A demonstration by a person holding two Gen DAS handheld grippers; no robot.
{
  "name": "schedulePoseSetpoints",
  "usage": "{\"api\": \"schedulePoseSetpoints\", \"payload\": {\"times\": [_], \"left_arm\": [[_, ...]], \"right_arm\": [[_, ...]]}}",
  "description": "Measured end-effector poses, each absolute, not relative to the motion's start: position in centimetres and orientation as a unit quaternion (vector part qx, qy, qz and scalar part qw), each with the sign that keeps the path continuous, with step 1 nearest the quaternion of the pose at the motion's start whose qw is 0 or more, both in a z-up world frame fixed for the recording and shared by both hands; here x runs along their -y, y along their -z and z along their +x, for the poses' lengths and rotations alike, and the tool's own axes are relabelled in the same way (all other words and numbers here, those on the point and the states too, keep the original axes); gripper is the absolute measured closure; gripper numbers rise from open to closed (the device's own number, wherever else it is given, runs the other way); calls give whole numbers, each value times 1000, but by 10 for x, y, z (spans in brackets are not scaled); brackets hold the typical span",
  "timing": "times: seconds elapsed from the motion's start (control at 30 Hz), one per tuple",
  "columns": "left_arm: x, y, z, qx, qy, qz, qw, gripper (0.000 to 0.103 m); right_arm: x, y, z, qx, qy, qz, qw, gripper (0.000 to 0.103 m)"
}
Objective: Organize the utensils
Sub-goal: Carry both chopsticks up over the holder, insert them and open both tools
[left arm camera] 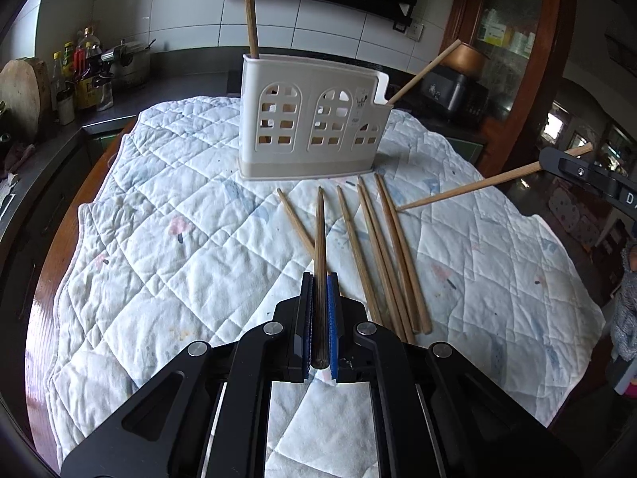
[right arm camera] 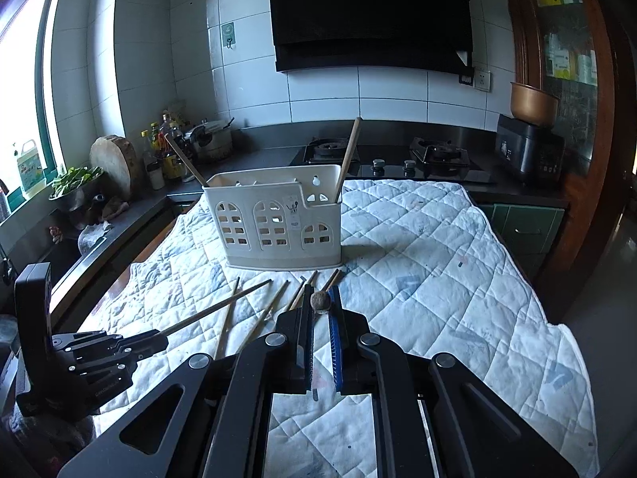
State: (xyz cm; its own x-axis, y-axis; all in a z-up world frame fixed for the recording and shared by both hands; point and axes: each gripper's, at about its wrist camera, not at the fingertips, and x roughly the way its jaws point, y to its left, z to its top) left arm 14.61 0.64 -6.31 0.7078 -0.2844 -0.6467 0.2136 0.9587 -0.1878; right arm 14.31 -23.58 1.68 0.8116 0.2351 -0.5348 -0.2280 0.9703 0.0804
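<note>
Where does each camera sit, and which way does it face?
Left wrist: on the left hand-held gripper, shut on a chopstick, facing the utensil holder; the right hand-held gripper shows at right.
Right wrist: on the right hand-held gripper, shut on a chopstick end, facing the holder; the left hand-held gripper shows at left.
Shared: holder, quilted cloth, loose chopsticks.

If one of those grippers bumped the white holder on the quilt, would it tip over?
Probably it could. The white holder looks like thin, cut-out plastic, so likely light. It stands tall and narrow on a soft quilt, and the two chopsticks inside lean outward above its rim, which may add some leverage.
</note>
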Motion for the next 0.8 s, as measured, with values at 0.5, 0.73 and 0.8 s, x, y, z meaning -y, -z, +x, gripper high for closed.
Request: {"api": "schedulePoseSetpoints", "payload": {"times": [0.5,0.73,0.8], "left_arm": [[-16,13,162,-324,153,-42,933,98],[-18,-26,175,-304,173,-30,937,98],[-18,-38,178,-294,176,-26,939,98]], "right_arm": [[228,-65,168,-263,-152,-14,953,96],[222,-100,198,-257,-172,-14,951,96],[222,-110,210,-257,-176,-9,950,96]]}}
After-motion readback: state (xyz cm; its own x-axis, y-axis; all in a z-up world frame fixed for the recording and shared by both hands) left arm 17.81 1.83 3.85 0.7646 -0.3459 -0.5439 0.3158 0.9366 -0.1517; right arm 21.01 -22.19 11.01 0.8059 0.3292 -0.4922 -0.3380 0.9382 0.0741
